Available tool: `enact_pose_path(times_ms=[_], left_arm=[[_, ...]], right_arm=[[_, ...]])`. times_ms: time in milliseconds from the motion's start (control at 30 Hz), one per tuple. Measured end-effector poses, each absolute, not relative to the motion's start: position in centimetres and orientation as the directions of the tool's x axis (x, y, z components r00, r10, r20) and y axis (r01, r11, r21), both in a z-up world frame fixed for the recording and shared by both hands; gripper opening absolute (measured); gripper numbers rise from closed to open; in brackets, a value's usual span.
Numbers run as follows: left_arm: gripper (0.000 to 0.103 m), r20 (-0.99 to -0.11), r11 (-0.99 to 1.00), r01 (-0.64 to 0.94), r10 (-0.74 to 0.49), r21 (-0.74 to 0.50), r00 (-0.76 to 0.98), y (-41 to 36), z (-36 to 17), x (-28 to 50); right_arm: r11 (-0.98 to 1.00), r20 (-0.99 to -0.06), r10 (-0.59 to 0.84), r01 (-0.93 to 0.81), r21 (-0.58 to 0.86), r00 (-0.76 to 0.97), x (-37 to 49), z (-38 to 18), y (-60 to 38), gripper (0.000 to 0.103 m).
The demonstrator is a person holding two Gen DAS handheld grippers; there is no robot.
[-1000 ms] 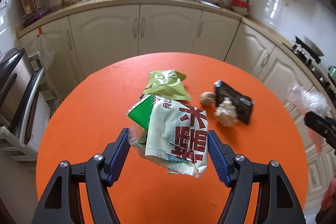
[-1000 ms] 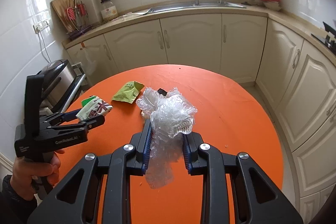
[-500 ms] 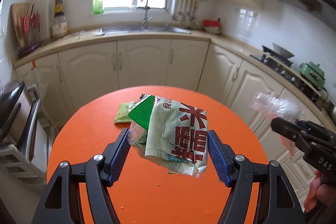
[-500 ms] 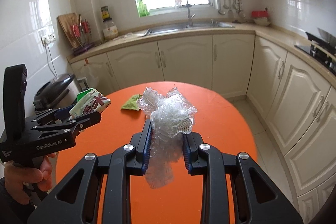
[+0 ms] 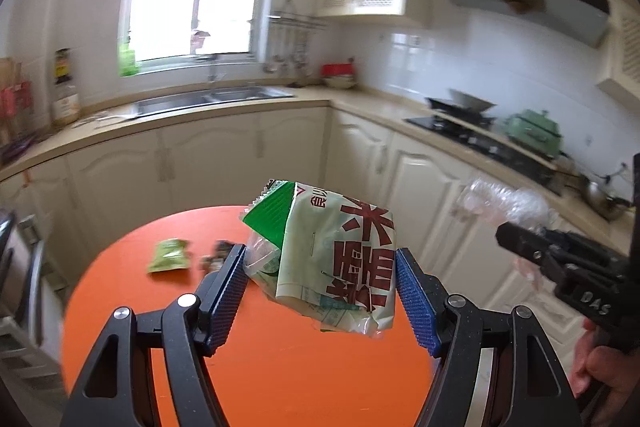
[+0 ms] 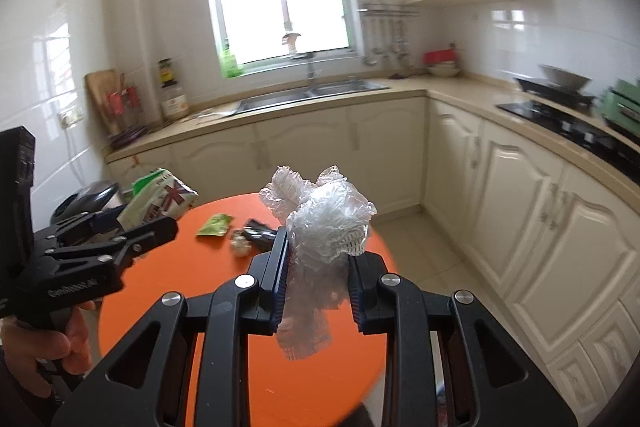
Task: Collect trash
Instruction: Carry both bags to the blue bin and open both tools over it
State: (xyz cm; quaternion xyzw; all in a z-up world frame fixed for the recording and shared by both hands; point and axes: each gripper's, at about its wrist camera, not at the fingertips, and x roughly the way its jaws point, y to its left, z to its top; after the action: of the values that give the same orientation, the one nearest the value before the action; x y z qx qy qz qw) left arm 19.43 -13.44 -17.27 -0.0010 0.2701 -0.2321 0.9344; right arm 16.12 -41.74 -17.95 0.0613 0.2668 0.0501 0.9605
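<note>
We are in a pale kitchen with cream cupboards, and a round orange table (image 5: 132, 311) sits low in front of us. On our left, the left gripper (image 5: 320, 291) squeezes a crumpled food packet (image 5: 340, 255) with red letters between its blue pads, up in the air over the table. On our right, the right gripper (image 6: 318, 269) pinches a scrunched clear plastic wrap (image 6: 324, 227), its jaws close together. So we are in the carry step: both hands are full and lifted. Next we think we need a bin, but we see none yet, so we must look for one and keep our hold. A small green wrapper (image 5: 170, 255) and some dark scraps (image 6: 256, 233) wait on the table. A second ago we were lower and nearer; now we see more cupboards and less table.
</note>
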Motion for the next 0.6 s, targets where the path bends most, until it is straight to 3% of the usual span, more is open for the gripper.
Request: enact_pose_path(times_ms=[333, 600], left_arm=[[0.067, -0.553, 0.769, 0.627, -0.579, -0.125, 0.599, -21.9, -19.3, 18.2], [0.067, -0.644, 0.677, 0.722, -0.616, -0.140, 0.453, -30.1, -22.6, 18.9]], right_arm=[[0.965, -0.570, -0.094, 0.215, 0.149, 0.816, 10.6, -21.0, -54.0, 0.026], [0.897, -0.648, -0.187, 0.396, 0.193, 0.738, 7.4, -26.2, -62.6, 0.026]])
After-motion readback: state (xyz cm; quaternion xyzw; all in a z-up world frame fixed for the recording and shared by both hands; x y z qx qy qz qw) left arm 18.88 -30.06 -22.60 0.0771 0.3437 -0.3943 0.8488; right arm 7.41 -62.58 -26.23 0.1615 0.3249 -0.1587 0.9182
